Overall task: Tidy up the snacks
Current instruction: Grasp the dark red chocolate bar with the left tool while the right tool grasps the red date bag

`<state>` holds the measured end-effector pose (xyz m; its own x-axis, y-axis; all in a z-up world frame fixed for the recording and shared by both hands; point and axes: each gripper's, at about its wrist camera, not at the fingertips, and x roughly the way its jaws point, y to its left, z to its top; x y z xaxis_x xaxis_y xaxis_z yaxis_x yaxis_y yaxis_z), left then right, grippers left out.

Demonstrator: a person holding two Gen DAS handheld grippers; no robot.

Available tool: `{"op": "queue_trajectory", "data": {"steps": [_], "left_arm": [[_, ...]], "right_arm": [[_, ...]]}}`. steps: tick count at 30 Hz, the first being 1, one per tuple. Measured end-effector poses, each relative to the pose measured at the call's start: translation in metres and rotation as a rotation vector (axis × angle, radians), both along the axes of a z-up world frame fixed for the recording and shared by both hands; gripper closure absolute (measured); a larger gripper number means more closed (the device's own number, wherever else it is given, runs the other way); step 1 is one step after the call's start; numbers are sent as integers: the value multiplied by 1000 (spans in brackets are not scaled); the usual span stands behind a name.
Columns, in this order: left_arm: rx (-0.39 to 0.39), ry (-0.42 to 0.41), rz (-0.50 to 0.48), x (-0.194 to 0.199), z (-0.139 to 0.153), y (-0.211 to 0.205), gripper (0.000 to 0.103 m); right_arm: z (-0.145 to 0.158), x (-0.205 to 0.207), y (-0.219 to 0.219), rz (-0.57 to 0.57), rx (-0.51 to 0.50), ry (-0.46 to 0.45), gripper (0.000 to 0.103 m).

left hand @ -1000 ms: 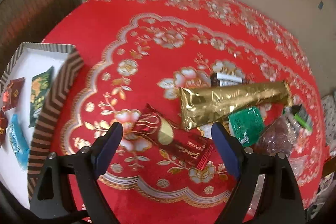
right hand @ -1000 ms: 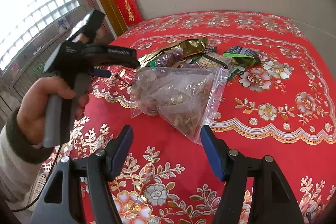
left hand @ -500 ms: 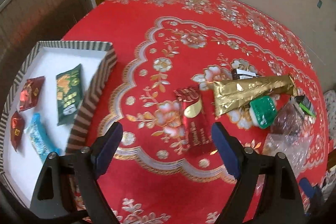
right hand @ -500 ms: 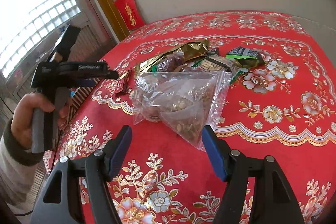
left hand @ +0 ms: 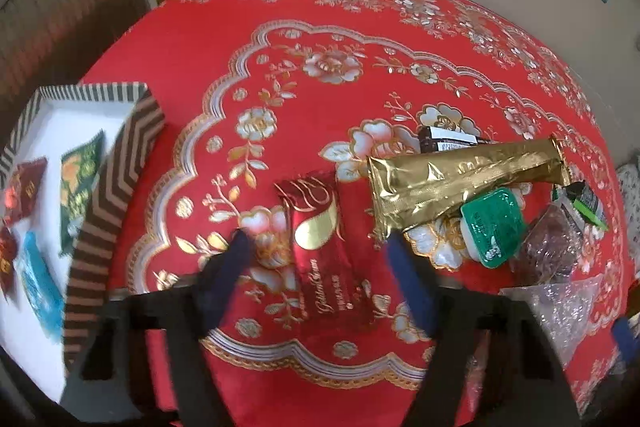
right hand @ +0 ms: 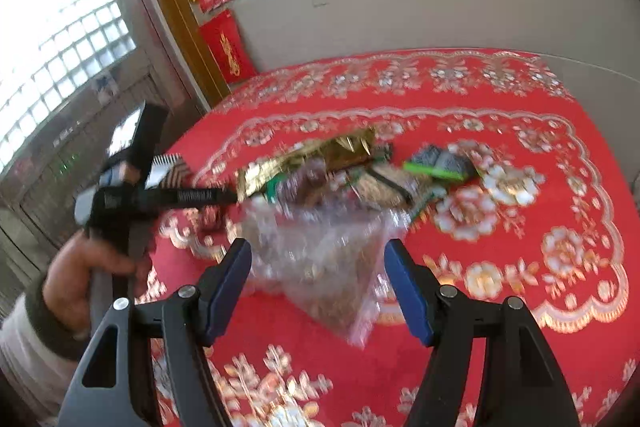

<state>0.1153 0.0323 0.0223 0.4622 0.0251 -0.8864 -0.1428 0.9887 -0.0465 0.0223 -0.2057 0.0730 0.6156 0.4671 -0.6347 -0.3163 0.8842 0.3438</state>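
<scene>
The striped box (left hand: 116,187) at the table's left edge holds 5 packets, and the wide-open left gripper (left hand: 316,255) has swung back over the red snack bar (left hand: 324,247), while the right gripper (right hand: 318,259) gapes empty over the clear bag (right hand: 324,267).

Left gripper (left hand: 316,253) jaws wide apart, straddling the red wrapper (left hand: 326,247) — bare tablecloth (left hand: 224,39) on either side of it. Gold packet (left hand: 456,183) just right of the right fingertip, green cup (left hand: 490,225) tucked against it. Striped tray (left hand: 116,183) wall stands well left; open cloth between. Right gripper (right hand: 318,269) also spread, clear bag (right hand: 332,267) filling the gap — snack heap behind, open cloth to the right.
</scene>
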Motion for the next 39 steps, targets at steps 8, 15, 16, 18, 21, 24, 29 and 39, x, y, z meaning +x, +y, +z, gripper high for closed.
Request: {"op": "queue_trajectory", "data": {"steps": [8,15,16,18,21,24,29,39], "left_arm": [[-3,-15,-49,-8,3,14,75],[-6,-54,-80,-21,15,20,75],[-9,-58,-84,-22,18,20,75],[-15,-61,-97,-25,20,20,75],[-25,-64,-112,-29,23,19,75],[-32,-64,-118,-33,25,21,75],[-43,-67,-121,-35,26,23,75],[-46,-72,-120,-40,27,23,75]], "right_arm": [[8,42,30,76,-108,-36,34],[-2,68,54,143,-126,14,34],[-4,72,58,149,-123,29,34],[-8,77,66,152,-149,38,34],[-13,83,74,174,-182,51,34],[-20,84,81,209,-220,52,34],[-36,90,82,219,-241,91,49],[2,60,65,157,-133,-72,55]]}}
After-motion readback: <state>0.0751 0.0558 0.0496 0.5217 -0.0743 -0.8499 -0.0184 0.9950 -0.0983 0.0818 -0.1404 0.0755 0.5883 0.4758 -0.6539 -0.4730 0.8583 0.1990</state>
